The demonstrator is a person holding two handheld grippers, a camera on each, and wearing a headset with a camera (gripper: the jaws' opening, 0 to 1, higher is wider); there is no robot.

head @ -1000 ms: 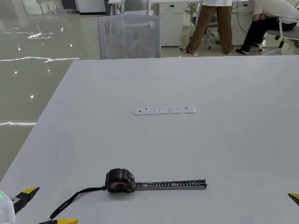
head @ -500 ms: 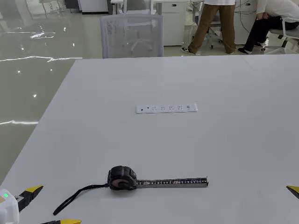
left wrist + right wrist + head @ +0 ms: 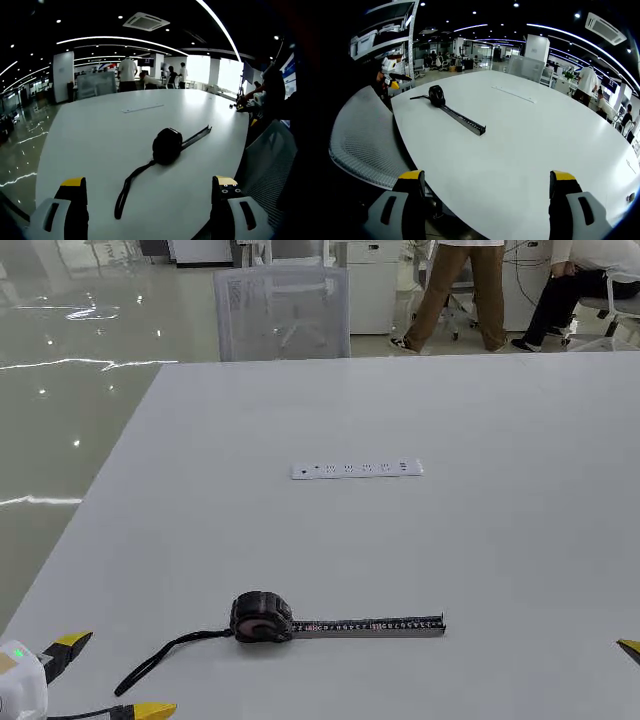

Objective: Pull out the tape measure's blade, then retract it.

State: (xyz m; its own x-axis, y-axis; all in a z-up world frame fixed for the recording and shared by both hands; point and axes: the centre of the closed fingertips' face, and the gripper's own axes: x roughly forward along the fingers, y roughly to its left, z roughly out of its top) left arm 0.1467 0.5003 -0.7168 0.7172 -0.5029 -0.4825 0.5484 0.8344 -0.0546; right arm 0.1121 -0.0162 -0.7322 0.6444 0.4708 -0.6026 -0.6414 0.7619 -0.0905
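**Operator:** Work surface?

**Inspector:** White table [image 3: 480, 540]. The head view adds a grey mesh chair [image 3: 282, 312] at its far edge.

**Operator:** Gripper status?

**Inspector:** Left gripper [image 3: 150, 182]: jaws spread wide, nothing between them, aimed at the tape measure [image 3: 167, 145]. Right gripper [image 3: 487, 175]: jaws likewise apart and empty. In the head view their yellow tips sit at the lower corners, well apart from the tape measure.

**Operator:** Item locations?

**Inspector:** Power strip [image 3: 357, 470]: mid-table. The tape measure lies nearer the front edge, its blade [image 3: 370, 626] extended flat on the table. The left gripper view shows the strap [image 3: 131, 185] trailing toward that gripper; the right gripper view shows the blade's free end nearest.
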